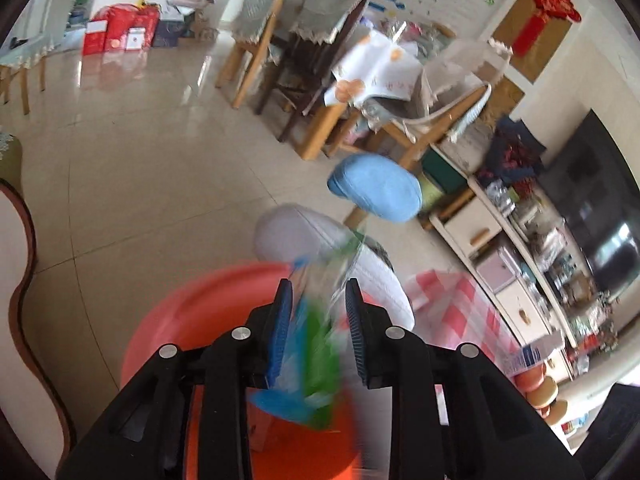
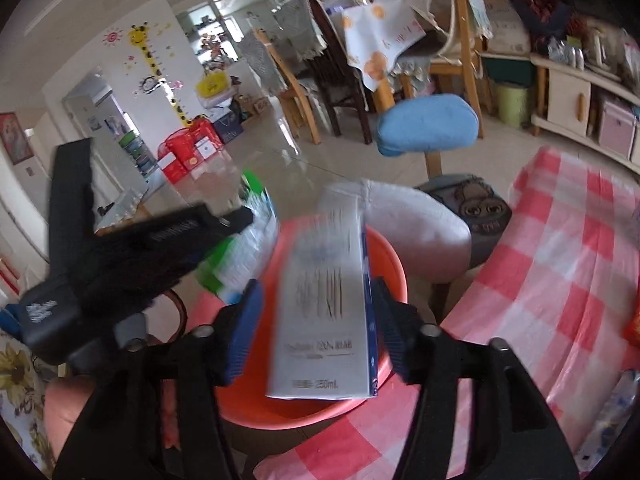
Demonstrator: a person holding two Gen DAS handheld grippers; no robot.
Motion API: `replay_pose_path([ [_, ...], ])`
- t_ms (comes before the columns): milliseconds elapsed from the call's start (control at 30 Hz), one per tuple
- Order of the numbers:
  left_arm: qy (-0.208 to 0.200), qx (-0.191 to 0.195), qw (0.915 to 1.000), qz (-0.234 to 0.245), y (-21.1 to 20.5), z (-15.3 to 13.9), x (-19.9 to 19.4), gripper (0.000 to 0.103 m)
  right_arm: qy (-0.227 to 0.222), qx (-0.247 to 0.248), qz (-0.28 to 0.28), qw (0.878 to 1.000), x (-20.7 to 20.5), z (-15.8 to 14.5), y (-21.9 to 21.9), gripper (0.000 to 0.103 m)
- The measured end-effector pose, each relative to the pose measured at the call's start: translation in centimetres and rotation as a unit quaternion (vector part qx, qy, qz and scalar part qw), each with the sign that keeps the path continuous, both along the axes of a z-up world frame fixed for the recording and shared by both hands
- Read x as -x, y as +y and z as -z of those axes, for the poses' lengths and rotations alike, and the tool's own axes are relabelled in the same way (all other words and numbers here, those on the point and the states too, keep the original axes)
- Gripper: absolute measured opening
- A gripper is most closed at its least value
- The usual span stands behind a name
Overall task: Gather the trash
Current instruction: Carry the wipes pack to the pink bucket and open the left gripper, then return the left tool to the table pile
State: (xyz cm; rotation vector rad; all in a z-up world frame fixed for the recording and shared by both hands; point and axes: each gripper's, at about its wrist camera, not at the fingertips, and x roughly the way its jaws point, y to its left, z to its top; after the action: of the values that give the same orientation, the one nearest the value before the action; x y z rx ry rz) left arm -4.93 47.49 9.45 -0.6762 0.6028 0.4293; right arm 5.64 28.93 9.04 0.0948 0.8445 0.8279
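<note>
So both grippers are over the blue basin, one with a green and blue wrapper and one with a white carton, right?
Nearly. The basin is orange-red, not blue; the right wrist view shows it best. The rest holds: the left gripper has the green and blue wrapper between its fingers, and the right gripper has the white carton, both over that basin.

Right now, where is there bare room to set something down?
Bare spots: the orange basin below both hand-held grippers, and open floor tiles between basin and dining chairs. Crowded: the shelf unit by the checked cloth.
</note>
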Motion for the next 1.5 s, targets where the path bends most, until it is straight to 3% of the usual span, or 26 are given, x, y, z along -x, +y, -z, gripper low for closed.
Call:
replay_pose_path([
  [33,0.000,-0.015,0.9999,-0.006,0.0,-0.2,0.1,0.041,-0.002,0.000,0.010,1.000,0.1,0.0,-0.5,0.068],
  [100,-0.003,-0.047,0.9986,-0.024,-0.5,-0.7,0.6,0.067,-0.006,-0.003,0.027,1.000,0.3,-0.1,-2.1,0.072],
  [267,-0.055,-0.091,0.9935,-0.040,-2.2,-2.5,1.3,0.089,-0.047,0.025,0.072,0.996,1.4,-0.6,-6.2,0.079],
  [367,-0.094,-0.115,0.9886,-0.029,-4.0,-3.5,1.3,0.095,-0.069,0.045,0.092,0.992,2.6,-0.5,-8.9,0.083],
  [500,-0.130,-0.142,0.9813,0.011,-6.7,-4.5,0.7,0.096,-0.075,0.051,0.121,0.989,3.8,-0.4,-12.5,0.086],
  [633,-0.131,-0.166,0.9759,0.054,-9.2,-5.4,-0.1,0.096,-0.078,0.055,0.148,0.984,4.5,-0.3,-15.6,0.091],
  [933,-0.152,-0.229,0.9499,0.148,-16.2,-5.8,-0.7,0.096,-0.094,0.071,0.187,0.975,5.9,-0.4,-21.1,0.092],
  [1200,-0.126,-0.222,0.9309,0.262,-21.7,-5.2,-2.0,0.096,-0.091,0.073,0.214,0.970,6.7,0.0,-25.6,0.093],
  [1367,-0.131,-0.210,0.9113,0.329,-24.6,-4.6,-2.0,0.096,-0.091,0.067,0.232,0.966,7.0,-0.1,-28.1,0.093],
  [1500,-0.122,-0.193,0.9003,0.370,-26.6,-3.9,-2.1,0.096,-0.090,0.064,0.242,0.964,7.1,-0.4,-30.0,0.093],
])
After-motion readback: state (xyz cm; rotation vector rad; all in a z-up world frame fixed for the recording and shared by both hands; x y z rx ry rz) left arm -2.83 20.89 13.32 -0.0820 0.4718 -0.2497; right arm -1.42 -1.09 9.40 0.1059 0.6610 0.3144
